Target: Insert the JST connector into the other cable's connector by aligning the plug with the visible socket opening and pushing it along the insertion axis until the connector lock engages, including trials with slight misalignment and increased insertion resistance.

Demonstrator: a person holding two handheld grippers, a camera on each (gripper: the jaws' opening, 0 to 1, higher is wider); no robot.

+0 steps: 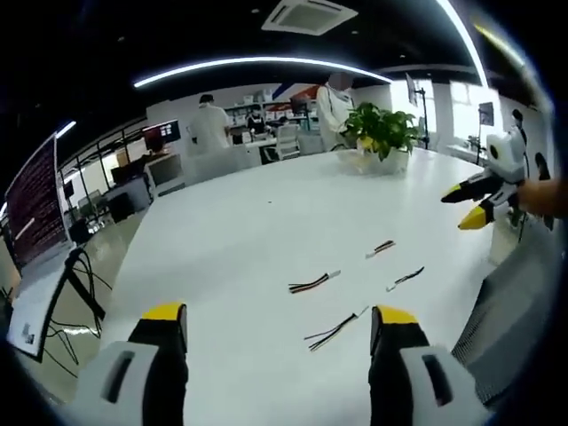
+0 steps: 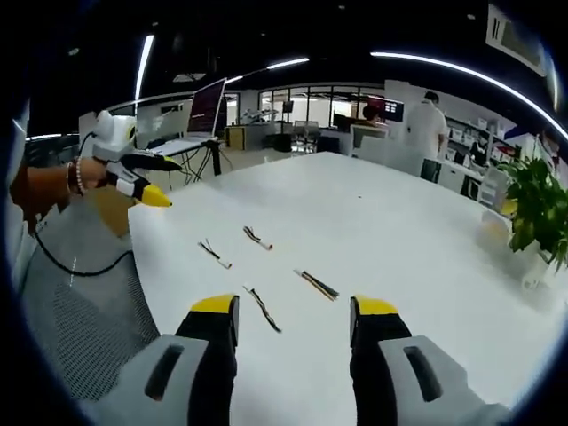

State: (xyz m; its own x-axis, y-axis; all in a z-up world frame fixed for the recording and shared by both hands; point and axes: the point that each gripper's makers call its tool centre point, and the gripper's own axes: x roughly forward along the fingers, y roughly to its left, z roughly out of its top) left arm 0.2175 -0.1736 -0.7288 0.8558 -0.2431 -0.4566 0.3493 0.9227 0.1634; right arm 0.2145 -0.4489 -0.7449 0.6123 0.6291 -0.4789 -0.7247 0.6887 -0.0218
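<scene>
both tools [image 1: 280, 328] [image 2: 293, 319] agape, empty

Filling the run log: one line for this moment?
phase: pre-grasp | left tongs: open | right tongs: open | four short wired cables: untouched on white table

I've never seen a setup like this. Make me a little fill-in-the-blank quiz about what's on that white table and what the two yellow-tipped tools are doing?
1. The number of short cables lying on the white table is ____.
2. The jaws of the left gripper and of the right gripper stand ____, holding nothing.
3. At the table's far end stands a potted ____ with green leaves.

Missing words: four; open; plant
</scene>
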